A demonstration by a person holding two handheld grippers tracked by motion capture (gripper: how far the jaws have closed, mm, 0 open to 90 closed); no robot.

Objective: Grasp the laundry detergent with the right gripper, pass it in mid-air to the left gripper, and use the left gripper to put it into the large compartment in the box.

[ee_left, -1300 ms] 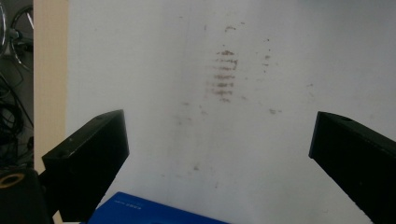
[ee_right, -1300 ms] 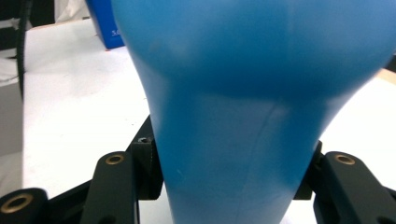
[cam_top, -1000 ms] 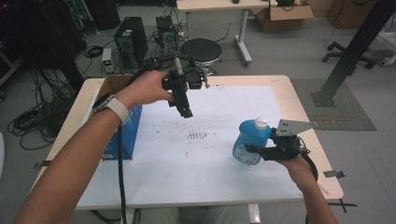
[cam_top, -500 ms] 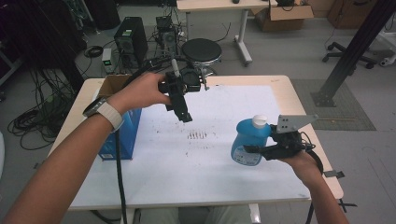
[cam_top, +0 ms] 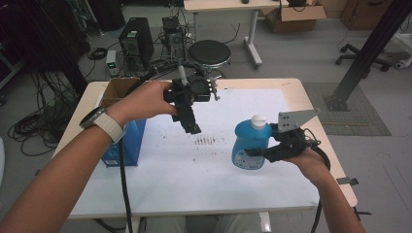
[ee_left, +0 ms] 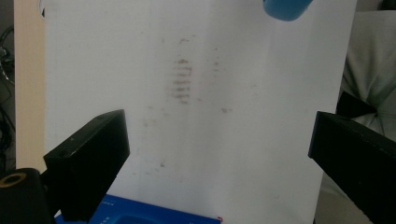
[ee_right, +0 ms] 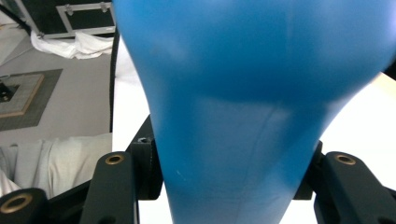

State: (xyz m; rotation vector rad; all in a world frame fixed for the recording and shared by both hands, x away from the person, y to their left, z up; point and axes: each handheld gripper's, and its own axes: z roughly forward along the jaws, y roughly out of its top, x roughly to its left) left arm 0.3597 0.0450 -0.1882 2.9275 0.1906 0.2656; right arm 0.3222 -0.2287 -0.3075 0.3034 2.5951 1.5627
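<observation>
A: High view first. Right gripper (cam_top: pixel 256 154) is clamped on the blue bottle (cam_top: pixel 248 148), white cap up, held at the right side of the white sheet (cam_top: pixel 160 170) on the table (cam_top: pixel 291 87). The grip looks low on the body, so a tilt could swing the bottle out.

B: Left gripper (cam_top: pixel 190 127)?

A: It hangs over the sheet's middle, beside the blue box (cam_top: pixel 127 145). Left gripper view: jaws well apart with nothing between them, smudges (ee_left: pixel 182 81) below, bottle's edge (ee_left: pixel 285 8) at the top. If the two hands close in, those jaws could knock the bottle.

B: Right gripper view?

A: Bottle (ee_right: pixel 252 102) close up, jaws pinching its narrow waist. Smooth plastic, so I'd guess it slips if the squeeze eases.
</observation>
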